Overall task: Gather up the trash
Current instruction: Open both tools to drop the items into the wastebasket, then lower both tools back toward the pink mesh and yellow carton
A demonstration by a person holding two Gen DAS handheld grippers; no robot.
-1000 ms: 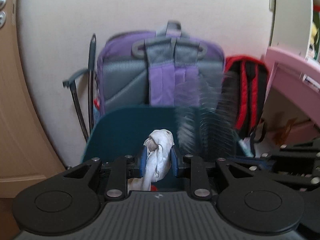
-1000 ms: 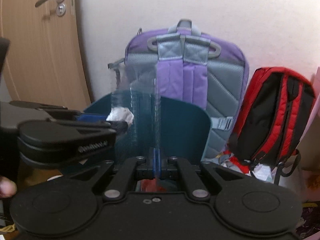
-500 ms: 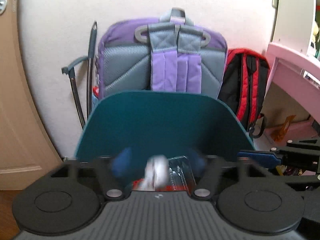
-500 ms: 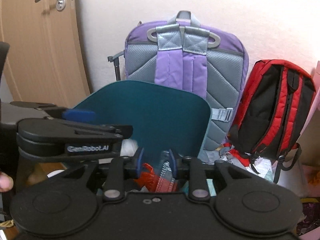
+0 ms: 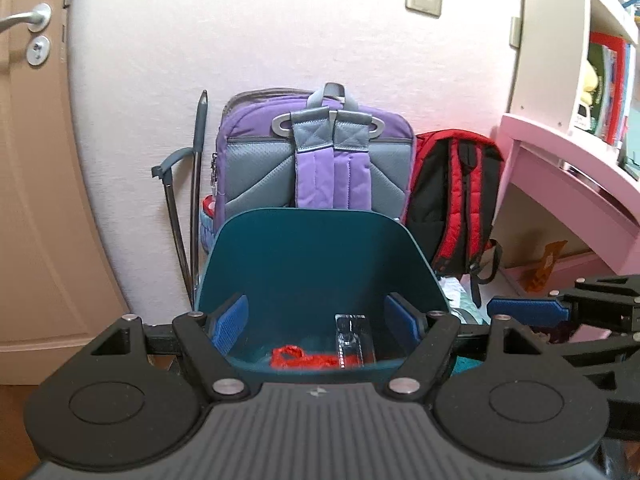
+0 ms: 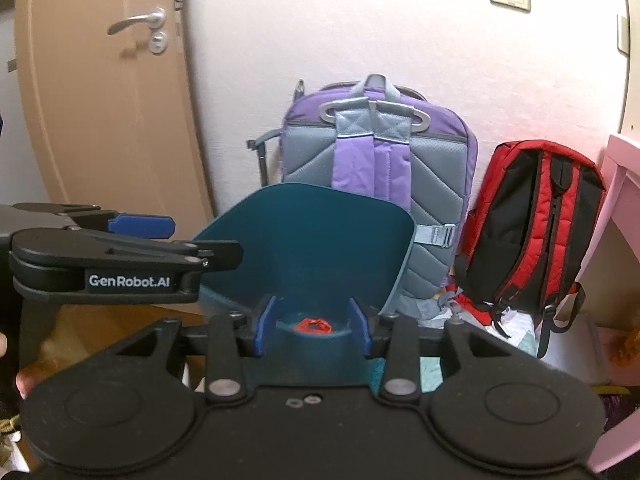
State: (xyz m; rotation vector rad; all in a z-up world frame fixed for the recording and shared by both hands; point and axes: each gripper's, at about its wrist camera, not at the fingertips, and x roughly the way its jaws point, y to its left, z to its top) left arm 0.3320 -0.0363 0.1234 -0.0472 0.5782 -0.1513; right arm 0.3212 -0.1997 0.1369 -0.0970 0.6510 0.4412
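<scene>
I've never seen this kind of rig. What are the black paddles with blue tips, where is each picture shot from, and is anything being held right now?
No robot here: a person holds two handheld grippers, each with a camera looking along its blue-padded fingers. In the left wrist view the left gripper is open and empty; the right gripper shows side-on at the edge. In the right wrist view the right gripper is open and empty too. Both hang over a teal bin holding a red wrapper and a clear plastic piece. Behind stand a purple backpack and a red backpack.
</scene>
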